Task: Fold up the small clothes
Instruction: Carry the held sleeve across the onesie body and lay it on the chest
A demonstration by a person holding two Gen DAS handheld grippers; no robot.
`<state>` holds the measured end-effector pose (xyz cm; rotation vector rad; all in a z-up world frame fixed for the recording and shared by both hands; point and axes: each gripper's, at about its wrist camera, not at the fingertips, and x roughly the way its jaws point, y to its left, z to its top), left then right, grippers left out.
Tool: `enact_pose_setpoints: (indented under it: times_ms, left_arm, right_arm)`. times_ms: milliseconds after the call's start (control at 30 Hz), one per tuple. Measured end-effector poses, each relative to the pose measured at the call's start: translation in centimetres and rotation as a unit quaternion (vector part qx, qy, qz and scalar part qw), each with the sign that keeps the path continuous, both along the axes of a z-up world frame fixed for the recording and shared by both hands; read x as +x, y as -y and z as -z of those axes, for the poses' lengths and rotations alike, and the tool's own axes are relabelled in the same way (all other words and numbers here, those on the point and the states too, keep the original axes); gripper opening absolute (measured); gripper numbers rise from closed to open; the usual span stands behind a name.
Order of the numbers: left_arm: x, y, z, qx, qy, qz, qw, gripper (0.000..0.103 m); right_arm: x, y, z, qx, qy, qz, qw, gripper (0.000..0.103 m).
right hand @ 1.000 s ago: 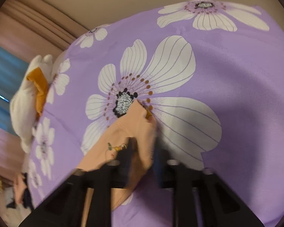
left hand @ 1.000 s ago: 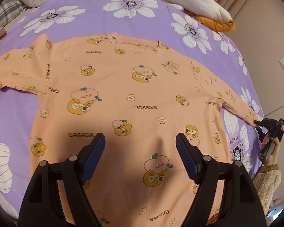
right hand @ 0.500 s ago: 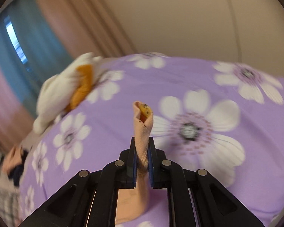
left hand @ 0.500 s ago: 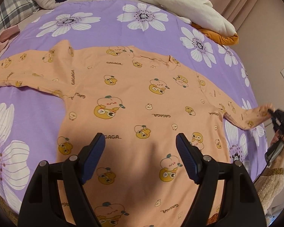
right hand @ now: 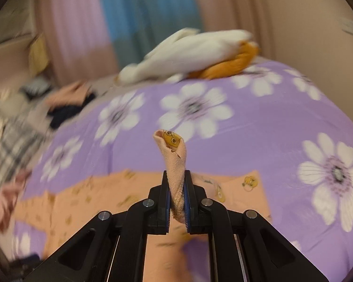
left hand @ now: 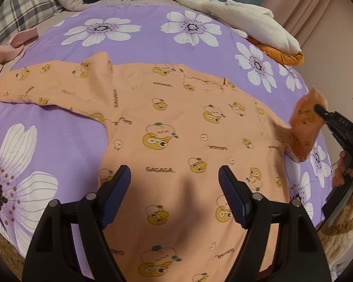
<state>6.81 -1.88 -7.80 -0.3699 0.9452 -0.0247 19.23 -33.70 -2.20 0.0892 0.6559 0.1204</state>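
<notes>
Peach cartoon-print shirt [left hand: 167,127] lies flat, one sleeve [left hand: 303,127] apparently lifted.

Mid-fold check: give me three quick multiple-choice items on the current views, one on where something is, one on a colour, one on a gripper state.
1. Where is the white-and-orange bundle?
A. on the shirt's body
B. at the far edge of the bedspread, beyond the shirt
C. between the left gripper's fingers

2. What colour is the shirt?
A. peach-orange with yellow cartoon prints
B. navy
C. grey plaid

3. What is the right gripper doing?
A. standing open over bare bedspread
B. shut on the sleeve
C. shut on a pillow

Answers: 1 B, it lies past the collar near the curtain. 2 A, the print shows across the body. 3 B, the sleeve end is pinched between the fingers and lifted.
</notes>
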Motion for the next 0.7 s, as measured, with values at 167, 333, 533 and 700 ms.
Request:
enact_pose_setpoints:
  times_ms: [167, 333, 533, 700]
  left_arm:
    - [-0.4, -1.1, -0.2, -0.004, 0.001, -0.014, 0.9999, 0.076]
    - [-0.5, -1.7, 0.0, -0.007, -0.002, -0.018, 0.9998, 0.076]
    - [-0.7, -1.8, 0.1, -0.009, -0.007, -0.018, 0.9998, 0.076]
    - [-0.6, -1.8, 0.3, -0.009, -0.011, -0.019, 0.9997, 0.077]
  right_arm:
    - [0.1, -4.9, 2.5, -0.023, -0.044, -0.071, 0.996, 0.011]
    - [0.3, -7.8, 5.8, -0.051, -0.1, -0.105, 0.988, 0.011]
    - [0.2, -9.3, 8.9, -0.06, -0.159, -0.129, 0.977, 0.011]
    - [0.5, -9.1, 10.3, -0.052, -0.192, -0.129, 0.972, 0.011]
